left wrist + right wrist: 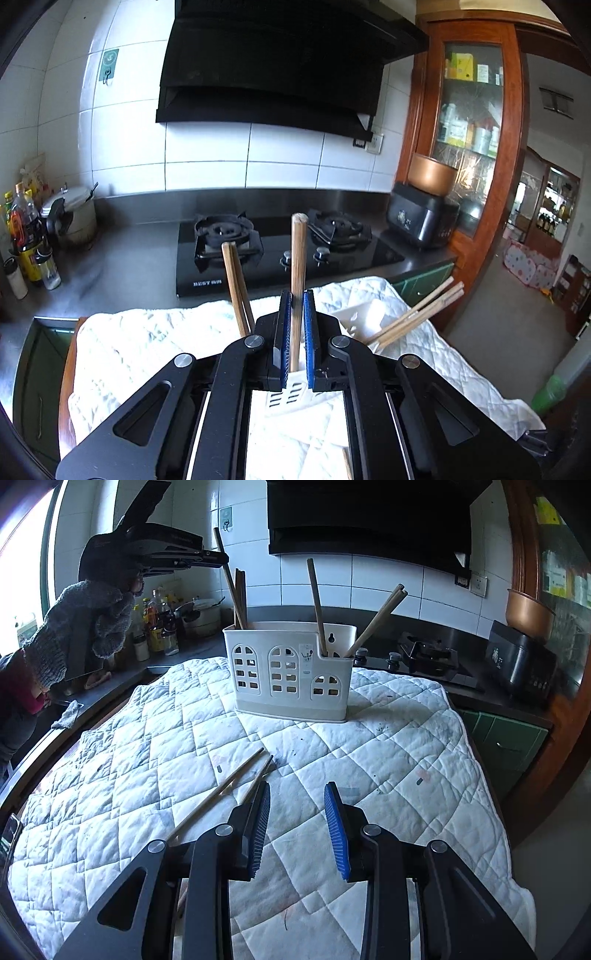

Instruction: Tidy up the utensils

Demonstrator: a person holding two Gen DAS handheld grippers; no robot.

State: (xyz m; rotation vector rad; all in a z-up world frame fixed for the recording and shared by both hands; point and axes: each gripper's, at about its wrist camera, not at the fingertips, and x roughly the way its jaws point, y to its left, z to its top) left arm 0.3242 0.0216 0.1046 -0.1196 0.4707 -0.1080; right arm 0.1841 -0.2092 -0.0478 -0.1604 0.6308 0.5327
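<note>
A white utensil holder [291, 672] with arched cut-outs stands on a white quilted cloth [369, 746]. Several wooden chopsticks stand in its compartments. My left gripper [295, 299] is shut on one upright wooden chopstick [297, 273] whose lower end reaches into the holder [291, 391] right below; in the right wrist view the left gripper [221, 558] hovers above the holder's left end, gripping the chopstick [225, 572]. My right gripper [297, 794] is open and empty, low over the cloth. Two loose chopsticks [229, 790] lie on the cloth just left of its left finger.
A black gas stove [288, 243] sits on the steel counter behind the cloth. Oil bottles [26, 236] and a pot stand at the counter's left, a black rice cooker [421, 218] at its right. A wooden glass cabinet [469, 110] rises on the right.
</note>
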